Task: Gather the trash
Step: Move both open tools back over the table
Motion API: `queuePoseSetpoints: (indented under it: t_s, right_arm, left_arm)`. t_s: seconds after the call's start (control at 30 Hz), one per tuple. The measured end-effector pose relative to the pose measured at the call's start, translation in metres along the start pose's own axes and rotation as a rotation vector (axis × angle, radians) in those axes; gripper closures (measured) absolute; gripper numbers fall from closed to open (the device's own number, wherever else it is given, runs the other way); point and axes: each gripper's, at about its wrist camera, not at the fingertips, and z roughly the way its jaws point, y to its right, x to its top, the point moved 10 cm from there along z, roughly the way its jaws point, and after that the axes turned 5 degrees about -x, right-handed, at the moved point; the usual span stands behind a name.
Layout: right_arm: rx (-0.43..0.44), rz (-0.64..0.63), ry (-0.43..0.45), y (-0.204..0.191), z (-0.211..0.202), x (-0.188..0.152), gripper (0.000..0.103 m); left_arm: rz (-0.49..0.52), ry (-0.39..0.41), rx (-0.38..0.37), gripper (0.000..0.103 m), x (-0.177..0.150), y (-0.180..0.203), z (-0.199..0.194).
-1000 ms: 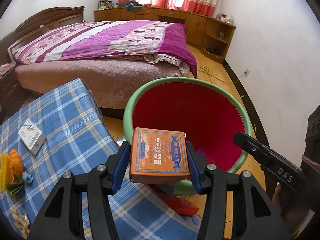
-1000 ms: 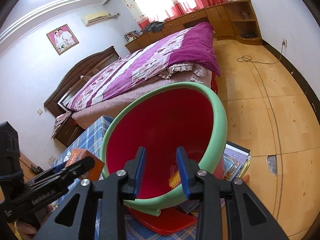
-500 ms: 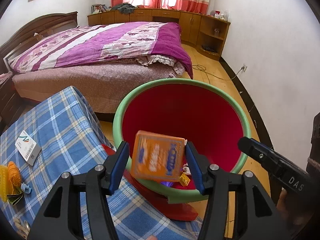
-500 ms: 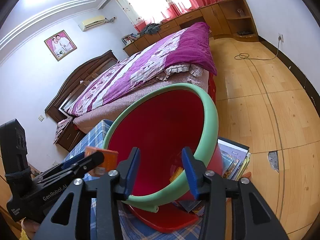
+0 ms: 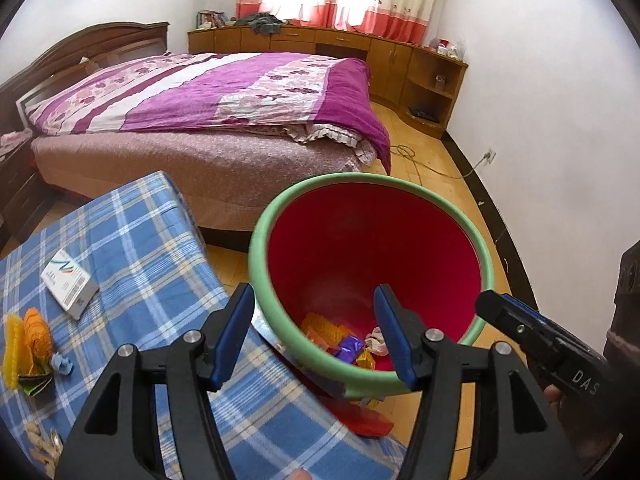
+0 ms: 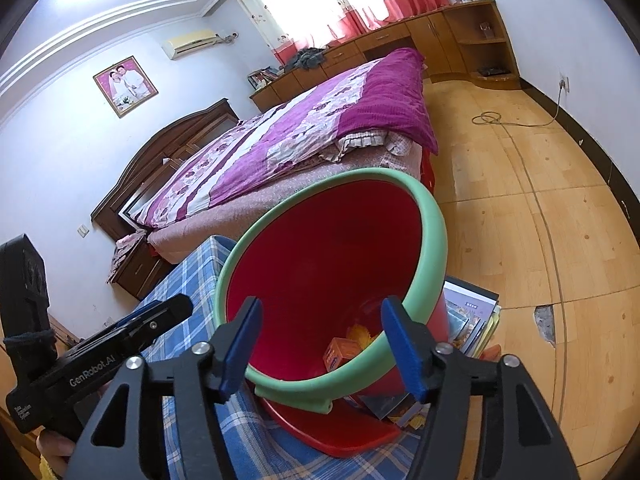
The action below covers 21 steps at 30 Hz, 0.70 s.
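Left wrist view: the left gripper (image 5: 314,330) hangs over the near rim of a red bucket (image 5: 372,240) with a green lip, its blue pads spread and opening wider, with nothing pinched between them. The bucket leans against the edge of a table covered with a blue checked cloth (image 5: 132,248). Down in the bottom of the bucket lies the trash: an orange box (image 5: 322,330), a purple wrapper (image 5: 350,347), a gold wrapper (image 5: 366,359) and a crumpled scrap of white paper (image 5: 375,338). On the cloth, well apart from the bucket, lie a small white box (image 5: 69,289), an orange and yellow bundle (image 5: 26,340) and a bit of blue paper (image 5: 61,364). The right gripper (image 6: 322,346) shows at the right edge of this view as a black arm. In the right wrist view its blue pads stand apart and are opening too, straddling the bucket's green lip without touching it, and nothing is clamped. The orange box shows there low inside the bucket. A stack of books (image 6: 472,320) sits just beside the bucket on the wooden floor (image 6: 540,220). Behind it all stands a bed (image 5: 208,108) with a purple quilt.
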Motion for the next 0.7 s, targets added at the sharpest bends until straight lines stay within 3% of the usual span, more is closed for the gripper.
queuePoseSetpoints:
  t_s: [0.3, 0.7]
  right_arm:
    - [0.022, -0.047, -0.010, -0.032, -0.005, -0.007, 0.021]
    - [0.037, -0.103, -0.040, -0.073, -0.001, -0.022, 0.020]
  left_arm:
    - [-0.070, 0.041, 0.058, 0.041, -0.006, -0.046, -0.037]
    - [-0.215, 0.093, 0.183, 0.041, -0.015, -0.142, -0.084]
